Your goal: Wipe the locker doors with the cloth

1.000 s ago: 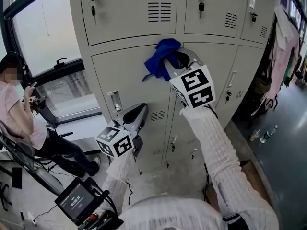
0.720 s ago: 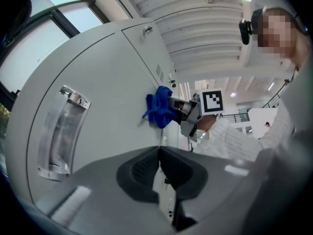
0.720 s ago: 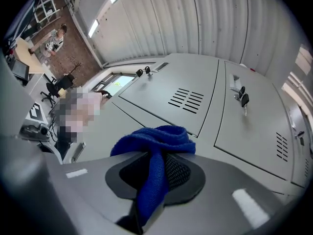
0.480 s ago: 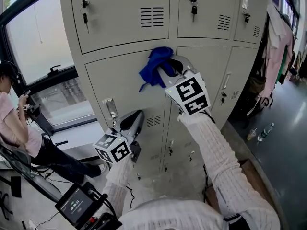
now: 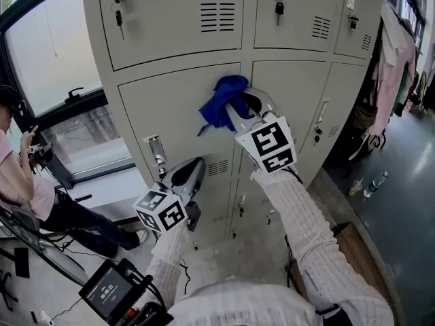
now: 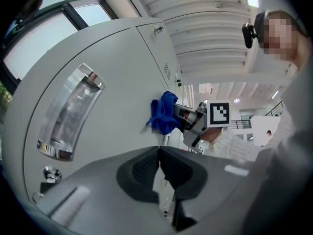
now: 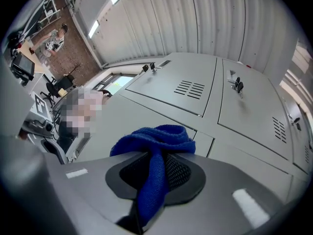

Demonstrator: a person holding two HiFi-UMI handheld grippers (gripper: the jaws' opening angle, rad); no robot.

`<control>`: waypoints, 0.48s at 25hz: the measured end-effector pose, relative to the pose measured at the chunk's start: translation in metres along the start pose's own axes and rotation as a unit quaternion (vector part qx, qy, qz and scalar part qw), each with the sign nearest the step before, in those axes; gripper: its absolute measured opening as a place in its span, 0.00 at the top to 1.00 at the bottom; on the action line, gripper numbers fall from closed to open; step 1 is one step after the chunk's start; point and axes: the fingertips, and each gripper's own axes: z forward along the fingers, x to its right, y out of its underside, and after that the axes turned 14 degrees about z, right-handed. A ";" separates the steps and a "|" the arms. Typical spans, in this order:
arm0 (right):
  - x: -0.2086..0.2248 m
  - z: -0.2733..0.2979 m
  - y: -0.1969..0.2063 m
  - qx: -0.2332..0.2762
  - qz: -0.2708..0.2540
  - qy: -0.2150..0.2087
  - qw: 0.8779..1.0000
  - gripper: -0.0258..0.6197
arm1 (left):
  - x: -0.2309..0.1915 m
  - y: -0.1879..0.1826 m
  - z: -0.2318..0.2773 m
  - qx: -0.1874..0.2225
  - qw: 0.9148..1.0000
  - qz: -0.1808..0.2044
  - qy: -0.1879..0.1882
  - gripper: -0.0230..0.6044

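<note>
My right gripper (image 5: 236, 106), jaws clamped on the blue cloth (image 5: 221, 100), now rubs slightly lower on the locker door (image 5: 170, 111) than a moment ago, so wiping is progressing. The left gripper (image 5: 196, 164) has its jaws pressed together, empty.

The right gripper (image 5: 236, 102) holds a bunched blue cloth (image 5: 219, 102) against the grey locker doors (image 5: 177, 107), at the top edge of a middle-row door right beside the seam with the neighbouring door. The left gripper (image 5: 195, 165) hangs lower and to the left, near the same door's recessed handle (image 5: 157, 153), with nothing visible in it. Keys (image 5: 119, 16) hang from the upper-row locks, a seated person (image 5: 27, 182) is by the window (image 5: 51, 53) at left, and bottles (image 5: 370, 183) stand on the floor at right.
</note>
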 end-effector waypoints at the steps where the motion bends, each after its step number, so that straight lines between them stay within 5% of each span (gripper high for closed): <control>1: -0.001 -0.001 0.005 -0.003 0.002 0.000 1.000 0.86 | 0.000 0.004 -0.001 -0.003 1.000 -0.003 0.000 0.96; 12: -0.018 -0.012 0.051 -0.012 0.024 0.005 1.000 0.86 | 0.003 0.028 -0.007 -0.017 0.999 -0.028 -0.005 0.96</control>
